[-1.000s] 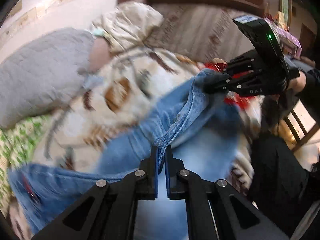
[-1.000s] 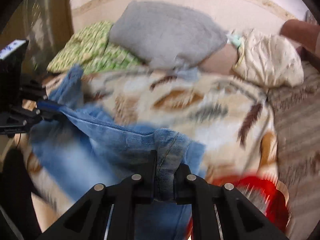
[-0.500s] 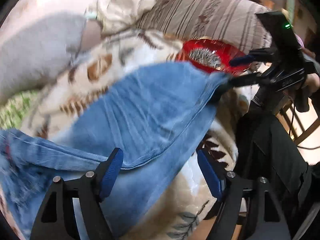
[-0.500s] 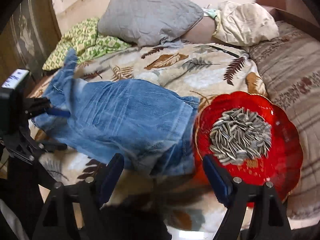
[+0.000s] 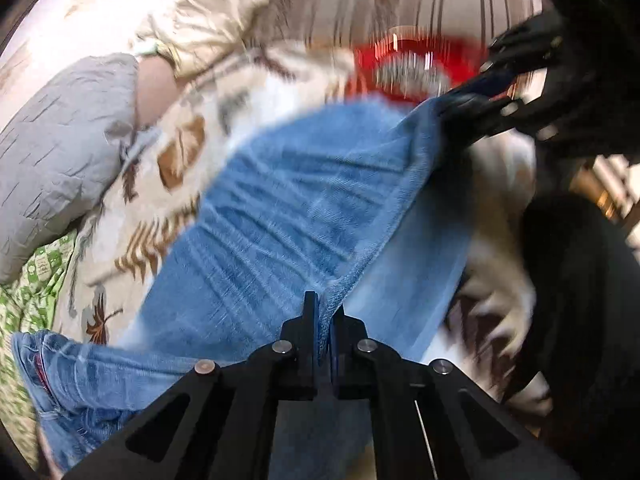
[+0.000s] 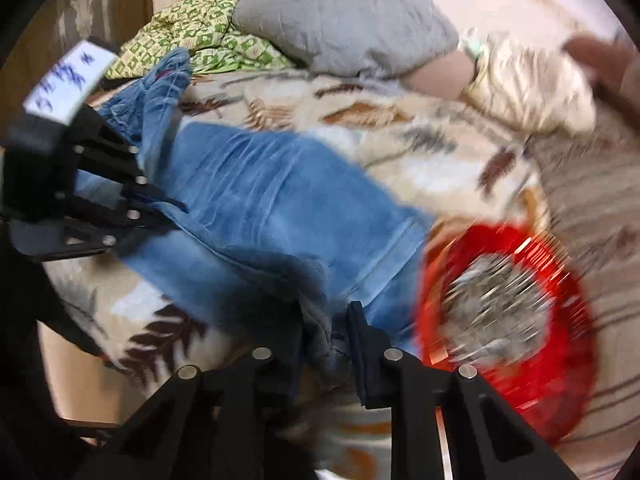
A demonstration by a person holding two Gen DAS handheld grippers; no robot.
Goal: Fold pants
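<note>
Blue jeans [image 5: 288, 216] lie folded across a leaf-patterned blanket [image 5: 176, 160]. In the left wrist view my left gripper [image 5: 325, 320] is shut on the near hemmed edge of the denim. The right gripper [image 5: 476, 94] pinches the far corner at the upper right. In the right wrist view my right gripper [image 6: 328, 344] has a bunched wad of the jeans [image 6: 260, 200] filling the gap, its jaws closing on it. The left gripper [image 6: 160, 210] grips the jeans' edge at the left. A loose trouser leg [image 6: 164, 80] trails toward the back.
A red plate of sunflower seeds [image 6: 560, 380] sits on the bed right beside the jeans' edge, also seen as the red plate [image 5: 408, 64]. A grey pillow [image 6: 344, 20], a green patterned quilt [image 6: 200, 40] and a cream pillow [image 6: 528, 80] lie behind. A person's dark clothing [image 5: 580, 320] stands at the bedside.
A second ago both grippers held the jeans raised. Half a second ago they stood open over the laid-down denim. Now both have dropped lower and closed on its near edge.
</note>
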